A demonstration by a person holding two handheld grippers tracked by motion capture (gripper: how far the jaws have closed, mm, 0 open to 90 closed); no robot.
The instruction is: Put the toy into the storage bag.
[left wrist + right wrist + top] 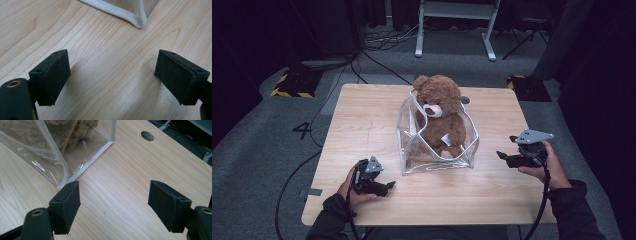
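A brown teddy bear (439, 112) sits upright inside a clear plastic bag (412, 145) with white piping, in the middle of the wooden table (362, 120). My left gripper (387, 186) rests low near the table's front left, open, with nothing between its pads; a white-trimmed corner of the bag (138, 23) lies just ahead of it. My right gripper (503, 157) is held to the right of the bag, open and empty. In the right gripper view the bag's corner (63, 176) and brown fur (75, 130) are close on the left.
A round cable hole (147, 135) is in the tabletop behind the bag. Cables run over the grey floor (262, 150) left of the table. A white desk frame (457, 25) stands beyond the table's far edge.
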